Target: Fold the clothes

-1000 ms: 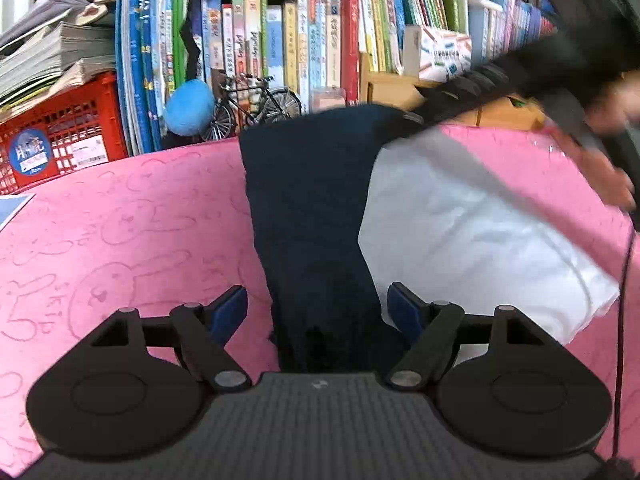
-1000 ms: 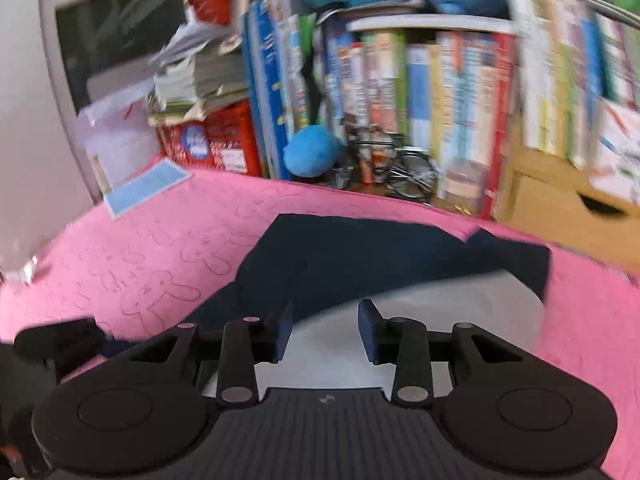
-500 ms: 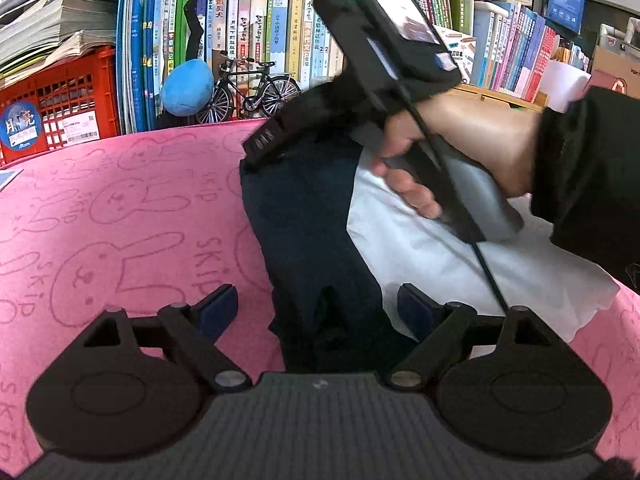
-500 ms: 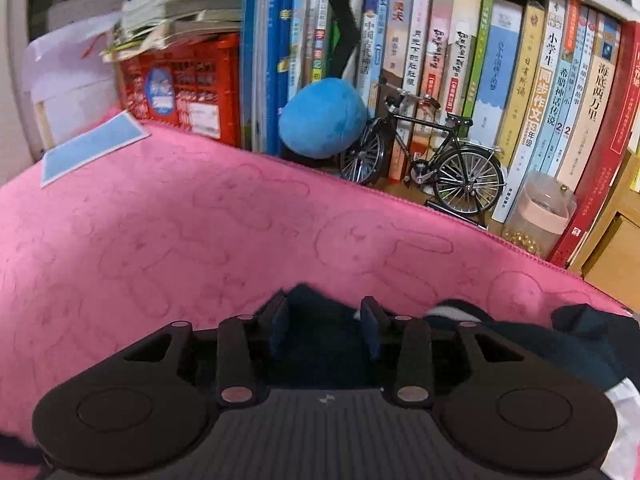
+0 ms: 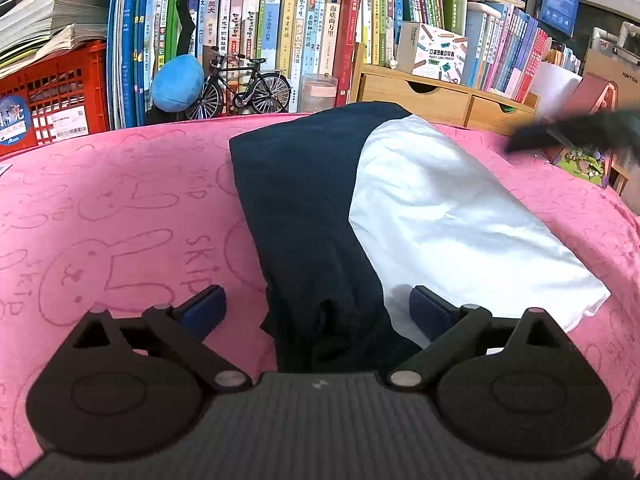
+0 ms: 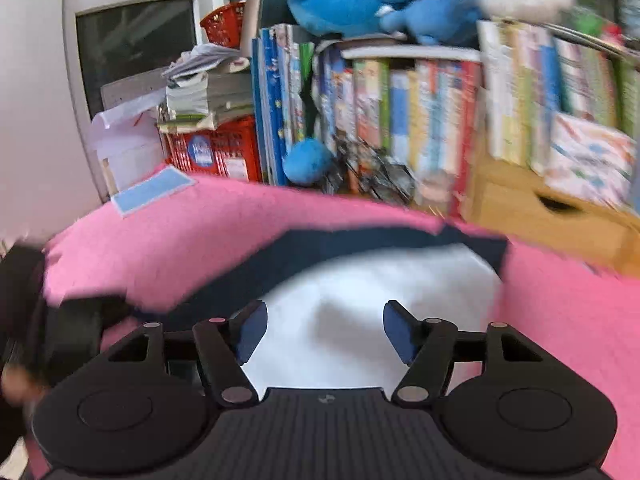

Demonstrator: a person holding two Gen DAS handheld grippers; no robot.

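Left wrist view: the left gripper (image 5: 316, 312) is spreading wide, its pads clear of the navy-and-white garment (image 5: 360, 216) lying between them at 12 o'clock on the pink blanket (image 5: 112, 208).

Right wrist view, blurred: the right gripper (image 6: 325, 332) is opening over the garment's (image 6: 360, 320) white panel, pinching nothing. Next fold wants both grippers on matching corners, edges aligned.

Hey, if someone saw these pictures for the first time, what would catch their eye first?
Probably the navy and white garment lying partly folded in the middle of the bright pink bunny-print blanket. Behind it, a crammed bookshelf holds a toy bicycle beside a blue plush ball.
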